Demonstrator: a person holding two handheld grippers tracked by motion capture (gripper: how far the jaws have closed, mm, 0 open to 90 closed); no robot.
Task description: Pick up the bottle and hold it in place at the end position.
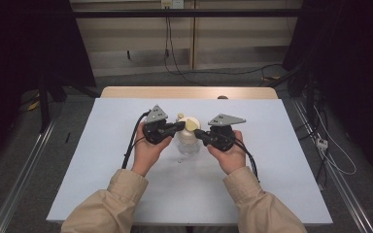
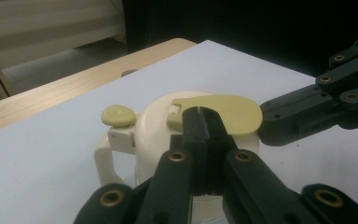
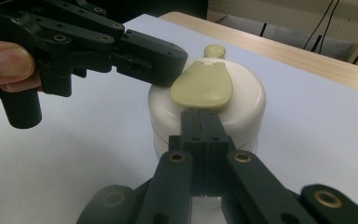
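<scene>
Sleeved forearms enter nearest us. At mid-surface [image 1: 126,184], our left claw [image 1: 180,124], clenched and empty, presses the left side of the water bottle's cream lid [image 1: 188,130]; the right claw [image 1: 197,134], also clenched, meets its yellow flap [image 1: 191,125]. We judge flap-opening underway; next, lift its edge.

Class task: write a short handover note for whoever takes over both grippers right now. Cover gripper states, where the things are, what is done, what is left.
Left gripper: shut, tips at the yellow-green flip tab on the cream domed bottle lid.
Right gripper: shut, tips at the lid's near edge, just below the tab.
The clear bottle stands upright mid-table on the pale blue table cover; its cream carry loop hangs at the far side.
Done: both grippers brought to the lid.
Left: the lid is still on and the tab lies flat; probably open it next.
</scene>
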